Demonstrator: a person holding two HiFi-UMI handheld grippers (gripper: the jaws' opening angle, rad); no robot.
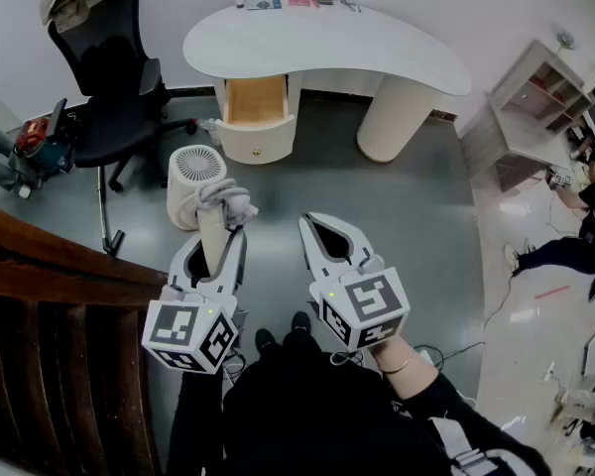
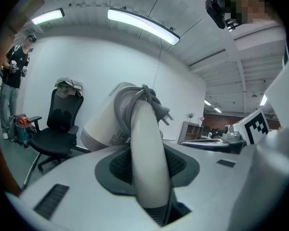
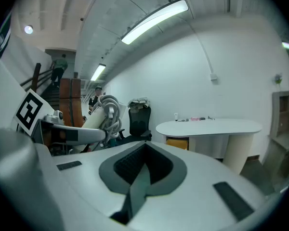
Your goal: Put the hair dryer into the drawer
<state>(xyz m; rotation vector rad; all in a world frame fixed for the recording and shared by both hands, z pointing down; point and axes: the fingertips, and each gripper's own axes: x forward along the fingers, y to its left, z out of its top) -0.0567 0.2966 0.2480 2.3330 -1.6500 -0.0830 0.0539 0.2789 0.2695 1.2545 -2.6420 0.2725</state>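
Note:
The hair dryer is white and round-barrelled, with its grey cord wound round it. My left gripper is shut on its handle and holds it up over the grey floor. In the left gripper view the handle runs between the jaws and the hair dryer's barrel stands beyond them. My right gripper hovers beside it on the right, shut and holding nothing; its jaws meet in the right gripper view. The drawer, wooden inside, stands pulled out of the white desk ahead.
A black office chair with cloth on its back stands left of the desk. Small items lie along the desk's far edge. A dark wooden railing runs at my left. A white shelf unit and a seated person are at the right.

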